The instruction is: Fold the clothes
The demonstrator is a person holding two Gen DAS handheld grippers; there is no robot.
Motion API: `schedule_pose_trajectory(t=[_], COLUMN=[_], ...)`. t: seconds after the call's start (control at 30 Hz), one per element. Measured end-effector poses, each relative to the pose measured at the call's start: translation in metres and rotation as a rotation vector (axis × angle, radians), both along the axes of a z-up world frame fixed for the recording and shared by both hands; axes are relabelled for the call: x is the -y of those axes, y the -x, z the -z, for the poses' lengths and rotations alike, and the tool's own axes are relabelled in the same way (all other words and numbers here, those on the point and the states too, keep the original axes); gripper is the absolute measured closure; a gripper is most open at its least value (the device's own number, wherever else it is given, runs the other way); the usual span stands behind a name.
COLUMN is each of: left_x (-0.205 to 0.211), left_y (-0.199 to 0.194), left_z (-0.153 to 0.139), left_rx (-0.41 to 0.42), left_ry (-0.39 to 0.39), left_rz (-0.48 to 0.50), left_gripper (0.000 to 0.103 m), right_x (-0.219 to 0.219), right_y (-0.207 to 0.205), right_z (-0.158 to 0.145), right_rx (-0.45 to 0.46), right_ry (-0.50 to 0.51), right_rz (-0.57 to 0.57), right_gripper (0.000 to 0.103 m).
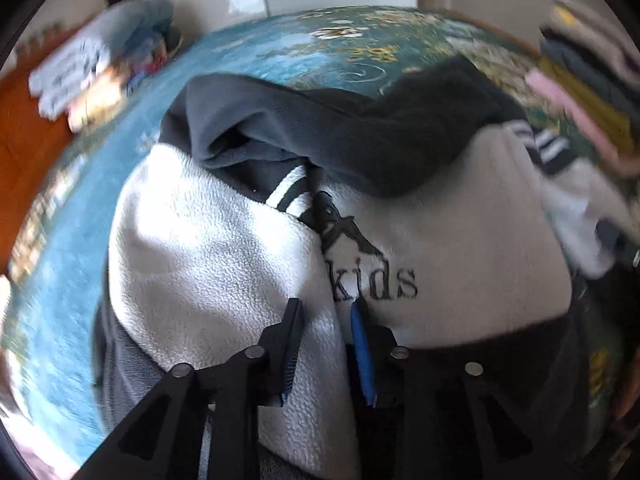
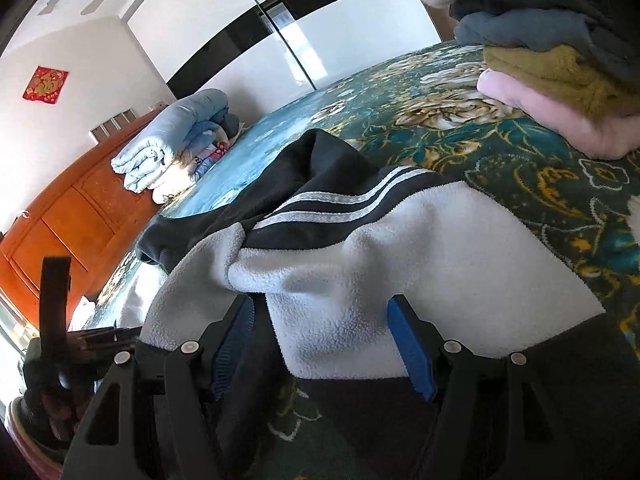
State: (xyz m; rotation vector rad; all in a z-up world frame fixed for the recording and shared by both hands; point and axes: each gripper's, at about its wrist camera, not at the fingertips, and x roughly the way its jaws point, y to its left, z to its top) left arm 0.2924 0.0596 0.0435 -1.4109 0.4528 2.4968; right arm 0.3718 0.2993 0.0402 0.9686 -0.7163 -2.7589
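Fleece fold point(image 1: 316, 344) between left jaws

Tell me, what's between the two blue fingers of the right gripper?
A fold of the white fleece jacket lies between the right gripper pads, which stand wide and do not press it. The right wrist view shows this.

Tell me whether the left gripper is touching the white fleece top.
Touching. In the left wrist view, the left gripper has a fold of the white fleece top bunched between its narrowed fingers, the fabric pressed against both pads.
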Motion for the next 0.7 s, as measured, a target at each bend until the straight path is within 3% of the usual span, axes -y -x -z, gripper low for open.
schedule_pose_trajectory(t=[0.07,0.33,0.4,0.43,0.47,0.57,0.7], left_x=[-0.003,0.002,0.006,0.008,0.012,0.033,0.087], left_y=[-0.005,-0.016,-0.015,-0.015,-0.015,-0.012,0.002], left_z=[-0.001,0.005,0.004,0.003,0.0,-0.018,-0.063], left_rx=[-0.009,-0.03,-0.035,-0.042,-0.051,-0.087,-0.208], left_ry=[0.034,0.132,0.106,0.097,0.084,0.012,-0.035], left_rz=[0.015,0.042,0.028,0.021,0.014,-0.022,-0.126], left_gripper=[0.068,0.068,0.077,0.089,0.092,0.095,0.096], right_x=[-0.001,0.003,0.003,0.003,0.003,0.003,0.003], right_y=[-0.001,-0.001,-0.001,-0.001,-0.002,-0.002,-0.001], right_z=[0.0,0.001,0.001,0.001,0.001,0.001,-0.002], right_rx=[-0.001,0.006,0.009,0.01,0.011,0.014,0.026], right_ry=[0.004,-0.018,-0.024,-0.025,-0.026,-0.03,-0.025], right_rz=[0.0,0.002,0.003,0.003,0.004,0.008,0.014], right_gripper=[0.032,0.032,0.032,0.032,0.032,0.032,0.032])
